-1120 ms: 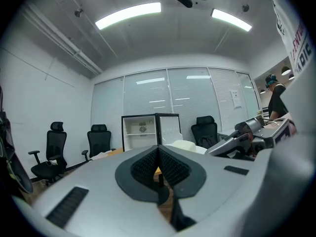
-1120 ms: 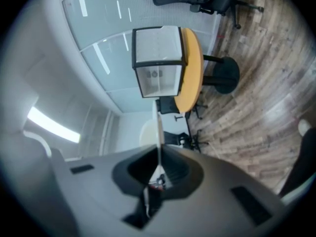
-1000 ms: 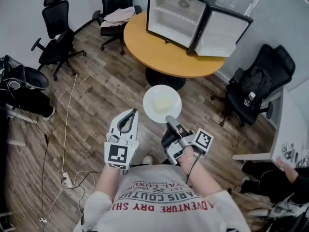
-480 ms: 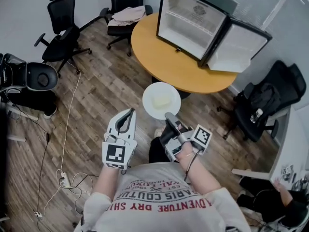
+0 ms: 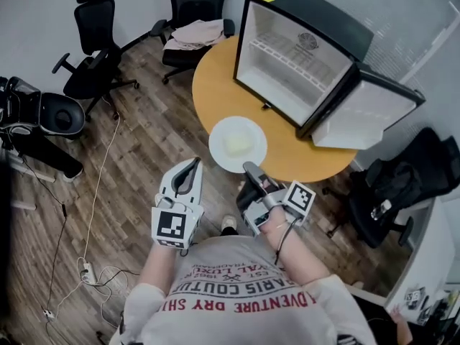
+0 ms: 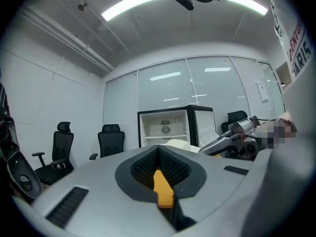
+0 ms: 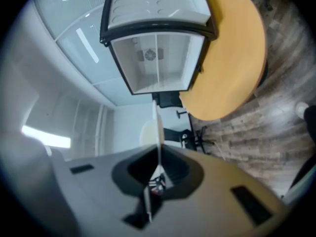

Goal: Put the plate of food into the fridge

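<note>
The right gripper (image 5: 249, 169) is gripping the white plate (image 5: 219, 141) by its near rim, its fingers clenched on the edge, which is showing as a thin line between them in the right gripper view. The plate is being held level at the gripper's 12 o'clock, over the near edge of the round counter (image 5: 215, 85), and it is carrying a pale block of food (image 5: 239, 144). The fridge (image 5: 305, 31) is standing on the counter at the plate's 1 o'clock, its door (image 5: 368, 113) hanging wide open at 3 o'clock. The left gripper (image 5: 192, 165) is hovering at the plate's 8 o'clock, its fingers clenched on nothing.
</note>
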Tool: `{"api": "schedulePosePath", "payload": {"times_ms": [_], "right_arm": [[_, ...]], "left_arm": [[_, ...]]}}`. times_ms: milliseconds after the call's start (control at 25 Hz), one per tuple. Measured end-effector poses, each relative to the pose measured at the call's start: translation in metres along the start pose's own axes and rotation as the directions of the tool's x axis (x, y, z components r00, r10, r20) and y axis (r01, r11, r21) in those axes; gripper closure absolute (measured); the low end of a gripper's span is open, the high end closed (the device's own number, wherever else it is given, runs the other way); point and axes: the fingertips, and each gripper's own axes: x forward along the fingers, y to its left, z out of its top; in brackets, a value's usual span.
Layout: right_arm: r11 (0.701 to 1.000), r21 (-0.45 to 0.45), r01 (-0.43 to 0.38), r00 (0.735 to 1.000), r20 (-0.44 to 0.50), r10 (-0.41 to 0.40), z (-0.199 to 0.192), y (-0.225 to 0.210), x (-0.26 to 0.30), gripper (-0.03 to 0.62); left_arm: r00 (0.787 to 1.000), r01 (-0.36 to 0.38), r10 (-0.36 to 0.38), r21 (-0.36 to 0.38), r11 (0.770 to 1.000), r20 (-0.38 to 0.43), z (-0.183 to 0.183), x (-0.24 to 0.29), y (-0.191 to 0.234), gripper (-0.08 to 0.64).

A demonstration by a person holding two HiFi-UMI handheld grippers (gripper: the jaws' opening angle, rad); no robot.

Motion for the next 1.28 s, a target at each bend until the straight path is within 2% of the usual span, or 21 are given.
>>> {"api": "schedulePosePath", "payload": {"times_ms": [160,280,440,680,800,1040,1280], "right_arm": [[1.0,-0.019,0.007,1.0,-0.008,-0.007,0.036,0.007,0.022,0.555],[0.999,-0.03,0.019,1.0,0.008,-0.019,0.058,0.007,0.033,0.555],[0.999,-0.037,0.027,0.999,0.025,-0.026,0.077,0.006,0.056,0.555],[0.999,-0.04,0.018,0.995,0.102,-0.014,0.122,0.01,0.07,0.555],[0.999,-0.051,0.01,0.986,0.165,-0.002,0.148,0.015,0.085,0.555],[0.996,-0.089,-0.009,0.944,0.328,0.038,0.204,0.038,0.116,0.555],[0.995,-0.103,-0.01,0.866,0.496,0.06,0.251,0.054,0.134,0.555]], "left_arm": [[1.0,-0.013,0.013,-0.033,0.999,0.001,0.002,0.044,0.005,0.531],[1.0,0.003,-0.003,-0.017,1.0,-0.002,0.0,0.07,0.006,0.531],[1.0,0.02,-0.021,-0.038,0.999,-0.009,-0.006,0.101,0.019,0.531],[0.995,0.102,-0.102,-0.032,0.994,-0.011,-0.01,0.158,0.011,0.531],[0.986,0.167,-0.167,-0.019,0.986,-0.012,-0.011,0.197,0.014,0.531],[0.95,0.312,-0.312,-0.009,0.95,-0.007,-0.001,0.28,0.028,0.531],[0.892,0.453,-0.453,-0.001,0.892,0.003,0.011,0.35,0.032,0.531]]}}
